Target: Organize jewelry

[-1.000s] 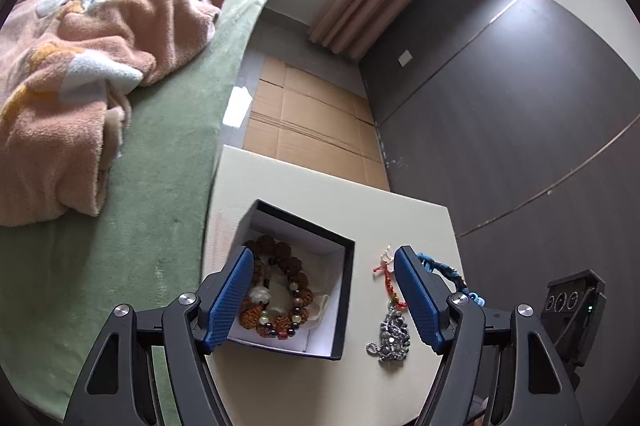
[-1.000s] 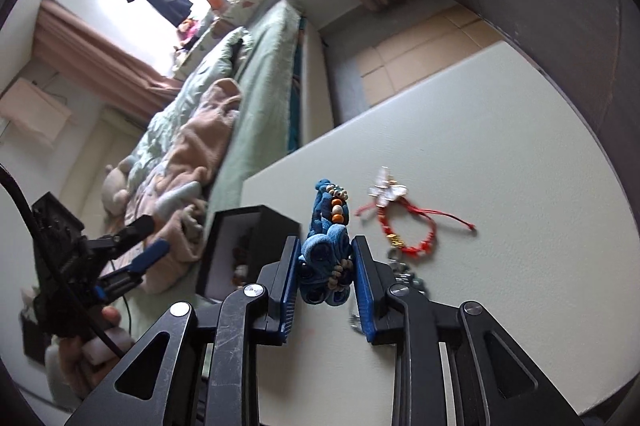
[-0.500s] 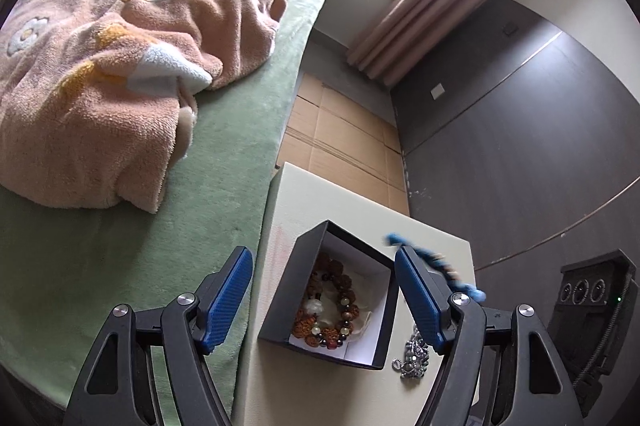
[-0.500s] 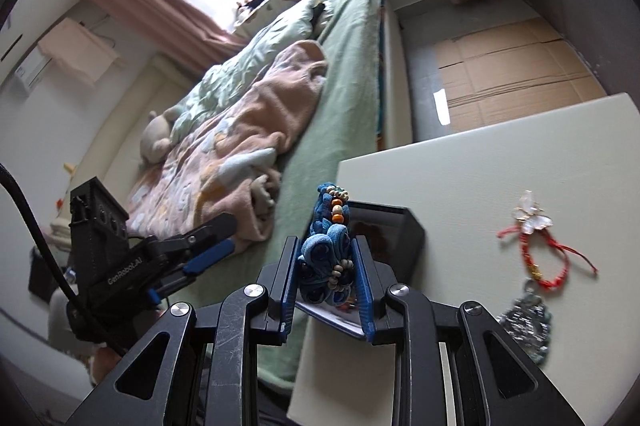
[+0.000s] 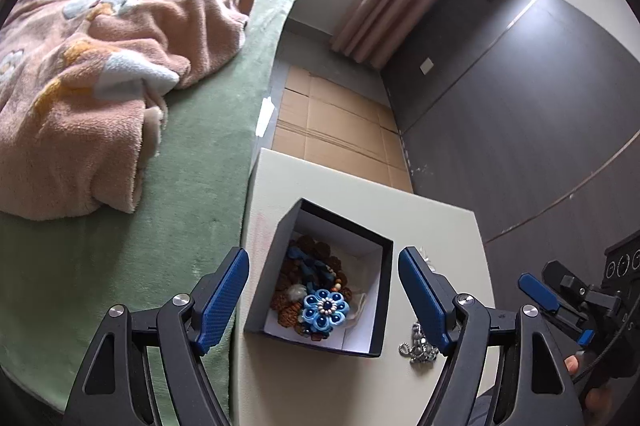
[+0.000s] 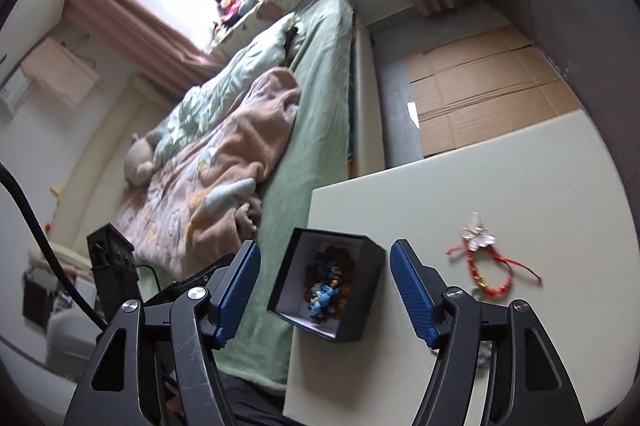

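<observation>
Jewelry first: the blue flower bracelet [image 5: 325, 307] that my right tool [image 6: 323, 292] was carrying a moment ago now lies in the black box [image 5: 384, 290], on top of the brown bead bracelet [image 5: 316, 254]. The right tool's jaws have just been opening, and now they stand well apart with nothing between them, hovering above the box. That drop looks done to me, so one more piece is filed away.

My left tool [image 5: 323, 290] hangs over the same box, jaws wide apart, pads touching nothing, gripping nothing. It frames the box rather than holding it.

Moving outward on the counter [image 6: 500, 194]: the silver chain piece [image 5: 418, 344] sits just beside the box, partly hidden behind the left tool's finger. A little farther off lies the red cord bracelet [image 6: 490, 268] with its white butterfly charm [image 6: 478, 226], clear of the box. Two pieces left to collect, I reckon.

Beyond the counter's edge, the bed with its green sheet [image 5: 192, 162] and the pink blanket [image 5: 100, 74].
</observation>
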Motion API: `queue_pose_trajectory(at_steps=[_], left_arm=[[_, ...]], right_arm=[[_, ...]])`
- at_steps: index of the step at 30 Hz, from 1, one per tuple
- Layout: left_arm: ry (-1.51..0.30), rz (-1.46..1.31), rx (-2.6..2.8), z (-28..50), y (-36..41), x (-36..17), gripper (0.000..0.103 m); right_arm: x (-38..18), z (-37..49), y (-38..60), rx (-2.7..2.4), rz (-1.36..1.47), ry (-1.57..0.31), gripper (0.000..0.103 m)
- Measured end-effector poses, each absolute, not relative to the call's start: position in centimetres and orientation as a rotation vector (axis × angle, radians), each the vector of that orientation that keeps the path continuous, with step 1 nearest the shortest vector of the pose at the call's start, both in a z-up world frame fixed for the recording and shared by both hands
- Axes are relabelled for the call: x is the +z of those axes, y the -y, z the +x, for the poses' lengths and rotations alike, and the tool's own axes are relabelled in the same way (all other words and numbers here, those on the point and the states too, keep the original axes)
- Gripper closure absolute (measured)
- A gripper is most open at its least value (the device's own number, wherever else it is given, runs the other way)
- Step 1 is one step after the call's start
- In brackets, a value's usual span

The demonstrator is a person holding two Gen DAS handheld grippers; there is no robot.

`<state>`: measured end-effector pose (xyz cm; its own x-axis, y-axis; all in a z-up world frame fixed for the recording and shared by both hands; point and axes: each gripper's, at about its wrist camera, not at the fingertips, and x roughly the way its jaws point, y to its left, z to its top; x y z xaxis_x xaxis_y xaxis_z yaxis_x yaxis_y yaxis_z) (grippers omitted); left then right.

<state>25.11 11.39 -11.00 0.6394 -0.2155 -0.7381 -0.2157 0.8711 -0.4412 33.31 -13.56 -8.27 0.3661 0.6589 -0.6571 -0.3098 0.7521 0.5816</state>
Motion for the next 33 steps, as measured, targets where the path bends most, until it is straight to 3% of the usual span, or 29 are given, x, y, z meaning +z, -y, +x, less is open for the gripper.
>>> queue_pose_trajectory(at_steps=[13, 25, 33], left_arm=[[-0.961, -0.29, -0.134, 25.6, -2.4, -11.7, 0.025], [-1.13, -0.176, -0.209, 27.5, 4.8, -14.2, 0.065], [-1.235, -0.134, -0.189, 29.3, 7.3, -16.9, 0.067]], right_arm=[[-14.5, 31.2, 23.1, 0.413, 0.501, -1.098, 0.033], [-14.2, 29.9, 28.2, 0.38, 0.572, -1.052, 0.033], [-15.7, 30.3, 31.0, 0.348, 0.675, -1.068, 0.033]])
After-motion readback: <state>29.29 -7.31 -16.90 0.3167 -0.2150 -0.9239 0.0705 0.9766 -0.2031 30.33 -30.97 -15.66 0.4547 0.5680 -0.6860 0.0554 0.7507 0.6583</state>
